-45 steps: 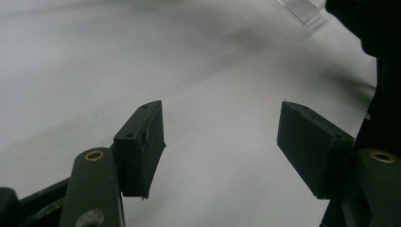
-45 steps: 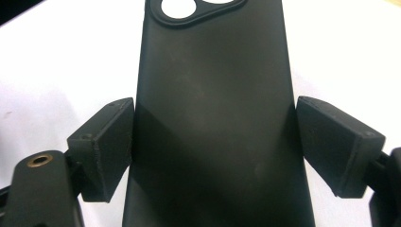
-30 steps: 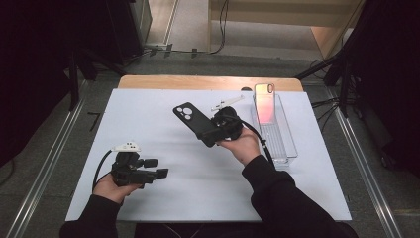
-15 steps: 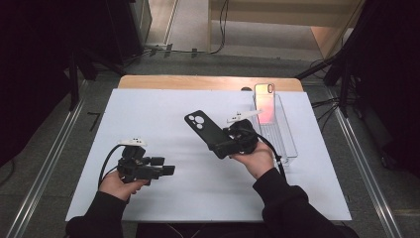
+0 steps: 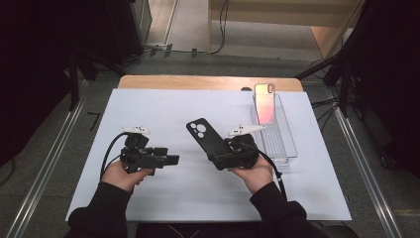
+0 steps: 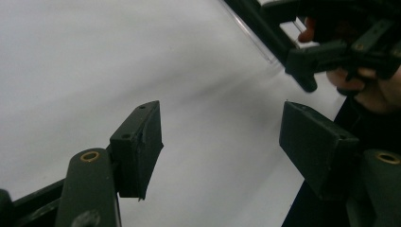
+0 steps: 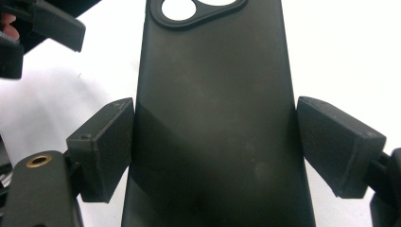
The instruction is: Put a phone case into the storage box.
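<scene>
We hold our left black two-jaw gripper (image 5: pixel 171 159) low at near left, jaws spread; our right black two-jaw gripper (image 5: pixel 218 157) clamps a matte black phone case (image 5: pixel 205 139).

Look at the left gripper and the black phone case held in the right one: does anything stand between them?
Nothing visible does. The left gripper is open and points across bare white table toward the black phone case, which the right gripper holds by its edges. The clear tray lies beyond, on the far side.
</scene>
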A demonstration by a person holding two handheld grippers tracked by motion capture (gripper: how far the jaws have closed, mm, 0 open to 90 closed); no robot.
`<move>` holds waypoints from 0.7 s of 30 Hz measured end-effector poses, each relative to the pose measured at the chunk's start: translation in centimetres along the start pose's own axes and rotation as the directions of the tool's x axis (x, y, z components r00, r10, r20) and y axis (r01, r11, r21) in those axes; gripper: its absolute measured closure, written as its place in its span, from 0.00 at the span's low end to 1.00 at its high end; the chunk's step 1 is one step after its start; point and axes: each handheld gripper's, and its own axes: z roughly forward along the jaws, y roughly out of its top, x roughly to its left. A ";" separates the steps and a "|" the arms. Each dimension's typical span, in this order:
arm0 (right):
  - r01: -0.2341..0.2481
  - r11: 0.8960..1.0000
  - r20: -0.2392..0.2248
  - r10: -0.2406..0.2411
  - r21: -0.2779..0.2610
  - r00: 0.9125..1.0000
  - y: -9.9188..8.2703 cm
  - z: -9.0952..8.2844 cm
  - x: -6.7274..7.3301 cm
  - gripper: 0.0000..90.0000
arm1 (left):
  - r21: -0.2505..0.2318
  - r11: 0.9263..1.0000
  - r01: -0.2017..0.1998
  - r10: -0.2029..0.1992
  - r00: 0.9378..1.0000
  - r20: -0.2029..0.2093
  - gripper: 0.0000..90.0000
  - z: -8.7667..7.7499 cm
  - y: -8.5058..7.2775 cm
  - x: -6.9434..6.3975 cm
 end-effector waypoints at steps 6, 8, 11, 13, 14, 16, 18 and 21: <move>-0.050 0.998 0.031 0.051 -0.035 0.998 -1.1 0.2 0.6 0.16 | -0.013 1.000 0.007 -0.007 1.000 -0.005 0.35 0.2 1.6 -0.5; -0.064 0.997 0.039 0.066 -0.043 0.997 -1.3 0.3 0.7 0.16 | -0.015 1.000 0.009 -0.010 1.000 -0.020 0.35 0.4 2.0 -0.6; -0.069 0.996 0.051 0.072 -0.053 0.996 -1.4 0.5 0.8 0.16 | -0.028 0.999 0.018 -0.019 0.999 -0.032 0.35 0.8 2.6 -0.3; -0.070 0.996 0.055 0.074 -0.060 0.996 -1.4 0.7 0.9 0.16 | -0.035 0.999 0.038 -0.039 0.999 -0.030 0.35 1.1 3.0 0.0; -0.076 0.995 0.054 0.079 -0.065 0.995 -1.4 0.8 0.9 0.16 | -0.040 0.998 0.045 -0.046 0.999 -0.028 0.35 1.2 3.2 0.1; -0.085 0.994 0.054 0.089 -0.072 0.995 -1.4 0.9 1.0 0.16 | -0.046 0.998 0.052 -0.054 0.998 -0.036 0.35 1.5 3.5 0.1; -0.087 0.993 0.055 0.092 -0.082 0.994 -1.5 1.2 1.2 0.16 | -0.052 0.997 0.053 -0.055 0.998 -0.038 0.35 1.7 3.9 0.2; -0.091 0.992 0.051 0.096 -0.089 0.994 -1.6 1.6 1.3 0.16 | -0.060 0.996 0.070 -0.073 0.996 -0.048 0.35 2.0 4.5 0.3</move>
